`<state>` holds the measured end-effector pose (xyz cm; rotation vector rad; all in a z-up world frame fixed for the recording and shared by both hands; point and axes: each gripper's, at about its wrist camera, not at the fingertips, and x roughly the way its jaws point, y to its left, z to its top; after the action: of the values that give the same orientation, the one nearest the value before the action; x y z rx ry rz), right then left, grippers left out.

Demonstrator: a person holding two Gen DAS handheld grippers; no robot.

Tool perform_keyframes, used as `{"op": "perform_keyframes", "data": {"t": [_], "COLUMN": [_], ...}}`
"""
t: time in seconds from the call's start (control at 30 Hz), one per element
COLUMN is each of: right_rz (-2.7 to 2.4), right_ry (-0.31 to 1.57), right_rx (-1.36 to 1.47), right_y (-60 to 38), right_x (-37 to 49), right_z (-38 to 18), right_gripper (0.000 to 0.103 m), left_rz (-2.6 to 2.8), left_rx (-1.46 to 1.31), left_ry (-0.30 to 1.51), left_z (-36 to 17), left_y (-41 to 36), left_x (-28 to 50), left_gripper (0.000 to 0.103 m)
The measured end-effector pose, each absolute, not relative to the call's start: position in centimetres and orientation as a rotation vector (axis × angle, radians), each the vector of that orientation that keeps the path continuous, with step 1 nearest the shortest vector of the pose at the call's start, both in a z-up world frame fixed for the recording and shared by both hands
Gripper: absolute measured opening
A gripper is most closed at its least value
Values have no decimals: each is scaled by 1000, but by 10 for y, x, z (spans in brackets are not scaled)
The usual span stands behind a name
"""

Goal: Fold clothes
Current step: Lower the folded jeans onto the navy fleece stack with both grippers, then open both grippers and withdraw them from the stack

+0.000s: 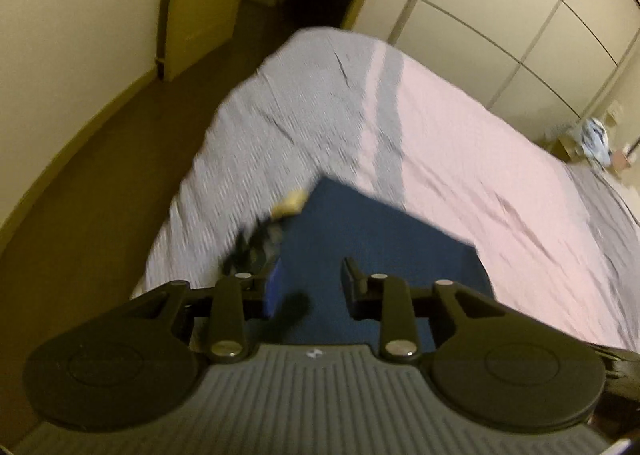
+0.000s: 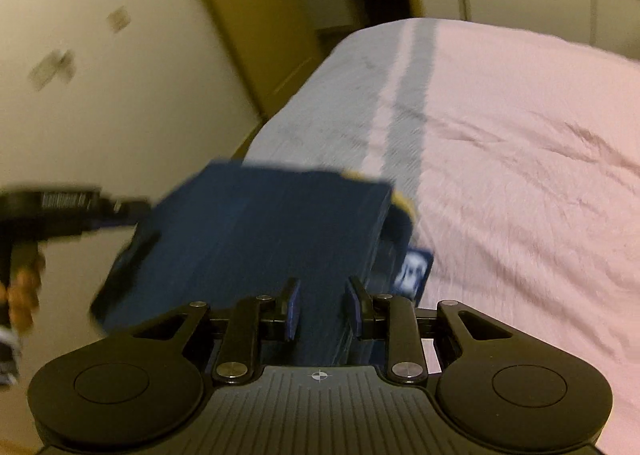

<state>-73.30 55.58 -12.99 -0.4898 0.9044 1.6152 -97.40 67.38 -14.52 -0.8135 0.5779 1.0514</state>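
Right wrist view: navy folded cloth garment above pink-and-grey sheeted bed, pinched in right tool, left tool part-open with no visible pinch, so best lowered level, squared, then released together.

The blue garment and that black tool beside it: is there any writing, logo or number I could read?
White mark on the blue garment's patch: too blurred to read.
White print on the left hand-held gripper: blurred, unreadable.
Nothing else carries text.
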Motion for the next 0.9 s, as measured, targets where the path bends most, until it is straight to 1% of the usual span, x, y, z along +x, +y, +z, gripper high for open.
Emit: {"op": "perform_keyframes", "data": {"t": [0.1, 0.2, 0.27, 0.33, 0.4, 0.47, 0.57, 0.6, 0.67, 0.7, 0.73, 0.8, 0.83, 0.87, 0.9], "right_rz": [1639, 1623, 1613, 1615, 1623, 1624, 1613, 1613, 1600, 1597, 1599, 1605, 1608, 1614, 1619], "right_ry": [886, 898, 894, 877, 880, 914, 946, 949, 949, 947, 940, 920, 906, 891, 875], "right_rx": [-572, -652, -691, -675, -646, -633, -649, -655, -674, -681, -683, -685, -685, -680, -674], "right_y": [538, 540, 542, 536, 528, 519, 506, 501, 494, 490, 486, 478, 475, 470, 466], "right_x": [-753, -762, -767, -768, -766, -765, -768, -769, -772, -774, -775, -776, -777, -777, -778], "right_z": [-137, -150, -149, -136, -124, -115, -109, -106, -103, -99, -97, -93, -91, -88, -85], "right_gripper": [28, 28, 28, 28, 28, 28, 28, 29, 35, 40, 42, 43, 43, 44, 44], "left_rz": [1054, 1103, 1133, 1158, 1182, 1214, 1256, 1266, 1267, 1268, 1273, 1286, 1300, 1322, 1338], "left_rx": [-828, -838, -845, -833, -804, -768, -710, -692, -676, -672, -662, -639, -624, -596, -564], "left_ry": [647, 714, 727, 741, 766, 804, 849, 861, 862, 858, 856, 856, 862, 869, 871], "left_z": [-155, -172, -162, -149, -134, -123, -108, -103, -96, -93, -90, -85, -83, -80, -77], "left_y": [649, 637, 631, 624, 615, 605, 586, 580, 568, 560, 553, 540, 534, 527, 521], "left_x": [-969, -965, -963, -962, -961, -960, -958, -957, -956, -956, -955, -952, -951, -949, -947], "left_gripper": [28, 28, 28, 29, 33, 35, 42, 43, 44, 48, 48, 48, 50, 55, 58]}}
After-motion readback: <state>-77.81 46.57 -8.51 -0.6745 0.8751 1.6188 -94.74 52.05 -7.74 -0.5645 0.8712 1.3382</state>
